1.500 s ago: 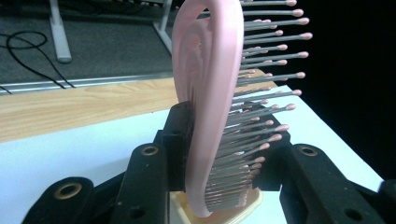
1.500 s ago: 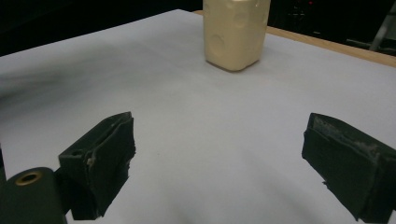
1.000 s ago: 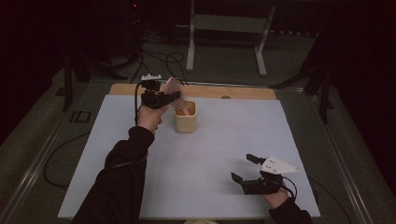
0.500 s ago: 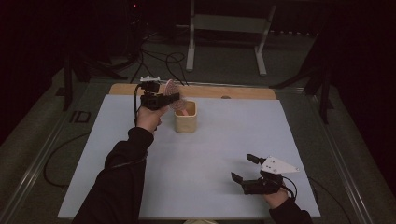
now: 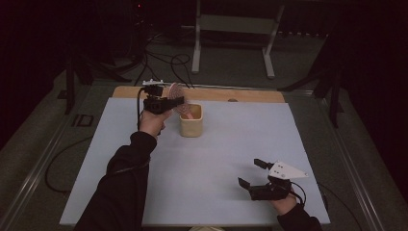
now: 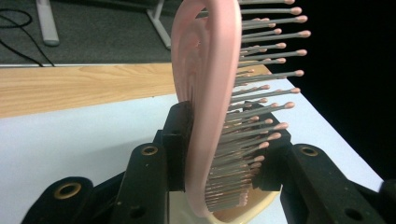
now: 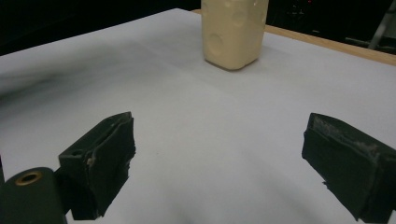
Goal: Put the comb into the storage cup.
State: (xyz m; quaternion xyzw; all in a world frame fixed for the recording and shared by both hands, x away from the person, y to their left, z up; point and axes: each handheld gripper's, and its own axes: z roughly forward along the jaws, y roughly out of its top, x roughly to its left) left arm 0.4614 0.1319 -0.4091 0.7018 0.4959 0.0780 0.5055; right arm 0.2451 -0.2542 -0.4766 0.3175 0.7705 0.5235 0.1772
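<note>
One pink hairbrush (image 6: 205, 116) clamped between left tongs (image 6: 224, 140); over cream holder (image 5: 191, 122)

High overview; two close tongs-mounted views.

Dim room, grey floor (image 5: 231, 72) (cables), metal stand (image 5: 235, 24)

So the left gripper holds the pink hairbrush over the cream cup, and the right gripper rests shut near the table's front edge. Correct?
Not quite. The right gripper is open: the right gripper view shows its jaws standing wide apart over bare table, nothing between them. The rest holds: the left gripper is clamped on the pink hairbrush over the cream cup.
</note>
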